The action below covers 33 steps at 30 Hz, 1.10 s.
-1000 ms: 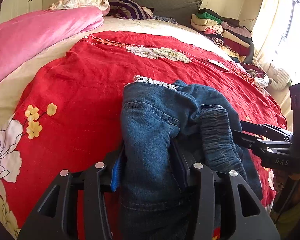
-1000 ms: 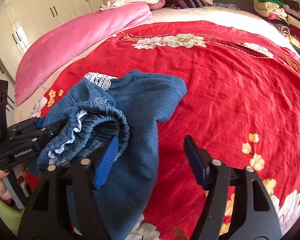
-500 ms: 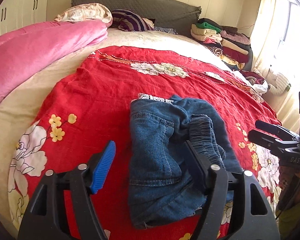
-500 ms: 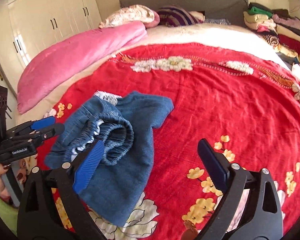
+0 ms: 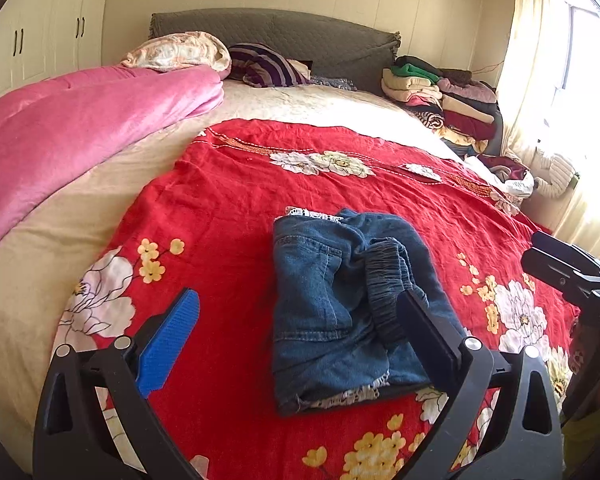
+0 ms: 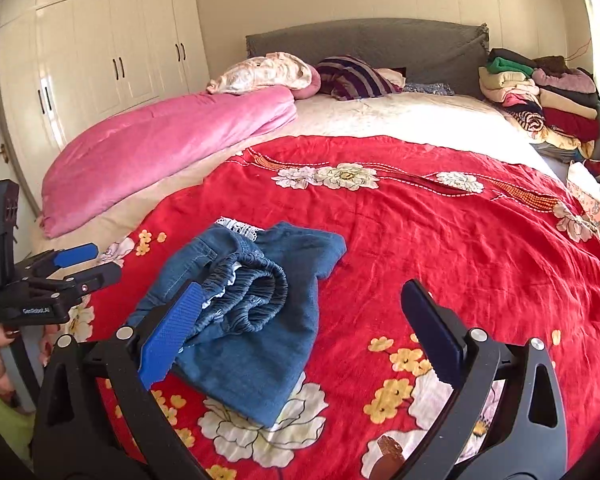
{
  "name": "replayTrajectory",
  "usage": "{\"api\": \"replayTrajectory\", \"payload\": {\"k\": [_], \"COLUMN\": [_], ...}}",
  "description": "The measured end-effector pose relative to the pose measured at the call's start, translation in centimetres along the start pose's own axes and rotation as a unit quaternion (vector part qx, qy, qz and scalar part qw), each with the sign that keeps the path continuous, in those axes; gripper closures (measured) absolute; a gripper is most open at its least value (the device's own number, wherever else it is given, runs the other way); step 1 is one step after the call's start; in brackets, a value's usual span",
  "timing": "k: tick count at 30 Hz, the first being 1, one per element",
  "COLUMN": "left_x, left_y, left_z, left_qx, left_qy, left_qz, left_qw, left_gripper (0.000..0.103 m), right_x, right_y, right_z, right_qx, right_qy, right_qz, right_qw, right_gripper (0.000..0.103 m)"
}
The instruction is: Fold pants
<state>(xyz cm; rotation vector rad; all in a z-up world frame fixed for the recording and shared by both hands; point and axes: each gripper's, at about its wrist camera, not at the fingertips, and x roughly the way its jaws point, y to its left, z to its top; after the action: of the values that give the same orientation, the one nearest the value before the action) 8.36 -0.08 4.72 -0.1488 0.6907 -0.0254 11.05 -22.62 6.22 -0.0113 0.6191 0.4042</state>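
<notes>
Only my right view showed the wardrobe (image 6: 100, 60), beyond my left gripper (image 5: 296, 332). Both it and my right gripper (image 6: 300, 320) had just been opening and stood wide, empty; the jeans (image 5: 340, 312), clamped a second before, lay folded ahead of them.
</notes>
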Motion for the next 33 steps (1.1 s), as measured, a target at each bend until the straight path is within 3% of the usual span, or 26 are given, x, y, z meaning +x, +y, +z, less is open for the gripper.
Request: {"api": "replayTrajectory", "payload": {"k": [19,25,33], "left_x": [-5.4,-5.2,-4.3], "left_y": [-1.2,-1.3,-1.0], "left_z": [-5.0,-7.8,-9.0], "left_qx": [0.004,0.002,-0.008], "left_qy": [-0.02,0.001,0.016], "left_qz": [0.002,-0.005,0.006], "left_qw": [0.9998,1.0,0.9998], "left_gripper": [0.004,0.004,0.004], "right_x": [-5.0,-4.3,-2.9], "right_y": [1.4,2.0,2.2], "right_z": [-4.8,-7.5,-9.1], "right_qx": [-0.015,-0.029,-0.024], "right_qy": [-0.024,0.009,0.035], "right_qz": [-0.026,-0.031,-0.031], "right_qw": [0.999,0.999,0.999], "right_gripper": [0.009,0.009,0.009]}}
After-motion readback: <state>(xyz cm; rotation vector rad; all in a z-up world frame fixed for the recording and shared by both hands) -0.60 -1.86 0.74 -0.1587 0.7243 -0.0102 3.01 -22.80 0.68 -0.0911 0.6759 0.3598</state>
